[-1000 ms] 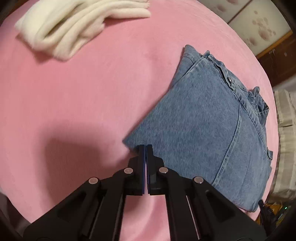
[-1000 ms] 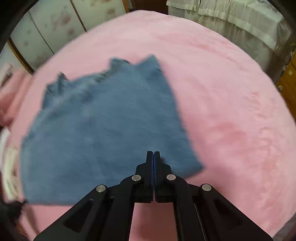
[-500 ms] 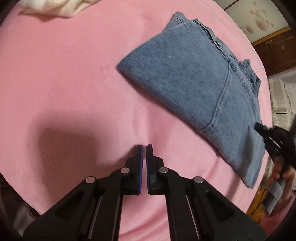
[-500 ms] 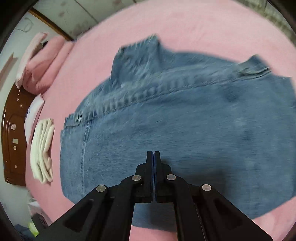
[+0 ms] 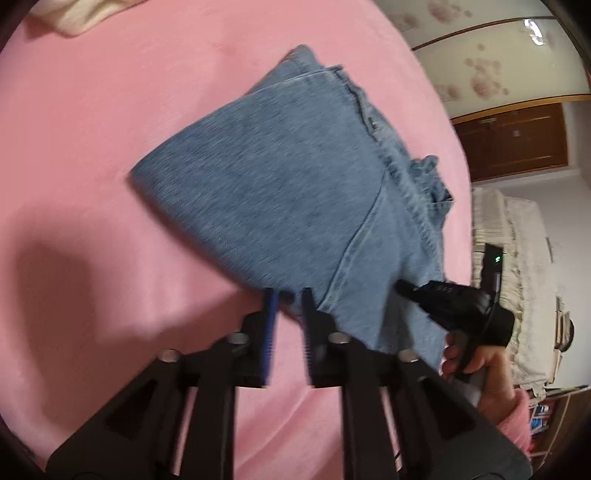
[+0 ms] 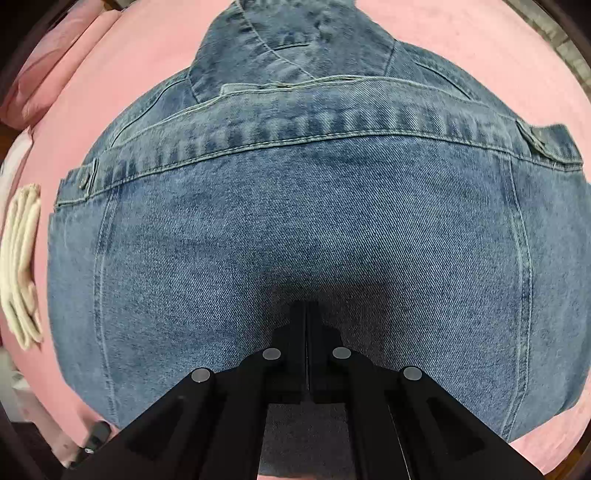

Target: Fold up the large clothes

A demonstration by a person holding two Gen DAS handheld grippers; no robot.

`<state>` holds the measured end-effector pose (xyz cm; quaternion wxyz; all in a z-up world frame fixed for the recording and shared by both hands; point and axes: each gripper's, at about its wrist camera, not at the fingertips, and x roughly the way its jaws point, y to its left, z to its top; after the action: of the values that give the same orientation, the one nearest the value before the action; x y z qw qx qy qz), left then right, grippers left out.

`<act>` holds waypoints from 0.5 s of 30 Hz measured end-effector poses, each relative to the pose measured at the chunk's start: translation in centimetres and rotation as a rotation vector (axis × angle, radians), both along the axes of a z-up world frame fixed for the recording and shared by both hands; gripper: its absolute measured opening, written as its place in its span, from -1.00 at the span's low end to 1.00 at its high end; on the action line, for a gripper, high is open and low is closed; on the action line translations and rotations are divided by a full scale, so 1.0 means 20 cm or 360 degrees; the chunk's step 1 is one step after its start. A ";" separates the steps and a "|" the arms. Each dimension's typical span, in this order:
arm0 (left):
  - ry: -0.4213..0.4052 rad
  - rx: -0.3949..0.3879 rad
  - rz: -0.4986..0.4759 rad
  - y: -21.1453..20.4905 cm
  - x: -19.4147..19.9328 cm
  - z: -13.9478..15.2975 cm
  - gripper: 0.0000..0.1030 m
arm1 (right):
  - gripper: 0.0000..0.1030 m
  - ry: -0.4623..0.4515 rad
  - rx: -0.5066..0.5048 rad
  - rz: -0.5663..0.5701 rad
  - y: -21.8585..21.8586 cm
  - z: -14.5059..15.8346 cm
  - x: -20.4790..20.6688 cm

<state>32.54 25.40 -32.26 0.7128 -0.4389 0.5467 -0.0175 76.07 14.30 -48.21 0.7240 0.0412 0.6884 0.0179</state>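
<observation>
A folded blue denim garment (image 5: 295,192) lies flat on the pink bed cover (image 5: 92,129). My left gripper (image 5: 287,301) is open, its tips at the garment's near folded edge, with nothing held. In the left wrist view my right gripper (image 5: 400,285) rests on the garment's right part, held by a hand (image 5: 480,362). In the right wrist view the garment (image 6: 295,221) fills the frame, waistband seam away from me. My right gripper (image 6: 307,306) is shut with its tips down on the denim, holding nothing visible.
A folded cream garment (image 6: 22,266) lies on the bed to the left, also at the top left in the left wrist view (image 5: 81,14). Pink pillows (image 6: 55,59) sit at the far left. A wooden cabinet (image 5: 513,140) and a beige covered surface (image 5: 517,280) stand beyond the bed's edge.
My left gripper has opened and moved forward to the garment's near edge. My right gripper has moved over the garment and come down onto the denim, still shut.
</observation>
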 end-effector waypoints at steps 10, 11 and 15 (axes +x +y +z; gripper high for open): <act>-0.0056 -0.0153 0.0251 0.03 0.06 -0.12 0.00 | -0.98 -0.0130 0.0073 0.0032 0.05 -0.01 -0.04; -0.0063 -0.0168 0.0264 0.02 0.07 -0.14 0.10 | -0.98 -0.0127 0.0097 0.0025 0.05 -0.02 -0.03; -0.0066 -0.0220 0.0320 -0.01 0.14 -0.21 0.57 | -0.98 -0.0088 0.0178 0.0021 0.04 -0.03 -0.01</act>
<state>35.29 25.14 -36.36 0.6903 -0.5392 0.4825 0.0074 75.94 15.07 -48.87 0.7392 0.0765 0.6662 0.0622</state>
